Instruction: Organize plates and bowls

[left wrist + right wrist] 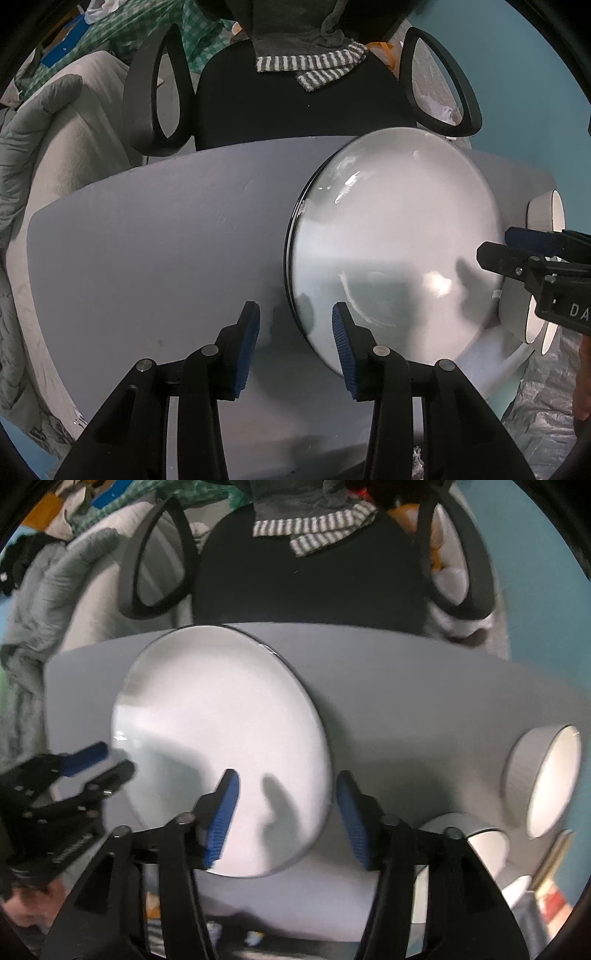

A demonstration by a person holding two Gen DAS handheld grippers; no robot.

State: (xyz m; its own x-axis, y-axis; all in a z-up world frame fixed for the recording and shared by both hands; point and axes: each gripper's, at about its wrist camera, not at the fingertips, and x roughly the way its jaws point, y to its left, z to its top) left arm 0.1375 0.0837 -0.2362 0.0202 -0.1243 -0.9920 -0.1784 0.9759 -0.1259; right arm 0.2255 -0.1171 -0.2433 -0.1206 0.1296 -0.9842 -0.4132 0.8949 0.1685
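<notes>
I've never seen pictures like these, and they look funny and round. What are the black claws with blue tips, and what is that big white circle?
The black claws are grippers, tools a person squeezes, one in each hand. Each carries a camera looking down past its own fingers, which is why the pictures bend. One picture comes from the left gripper, the other from the right gripper. Each camera also sees the other gripper at its edge. The big white circle is a plate lying on a grey table. Two white bowls sit beside it. Behind the table is a black chair. Both grippers are open around the plate's edges, holding nothing.
</notes>
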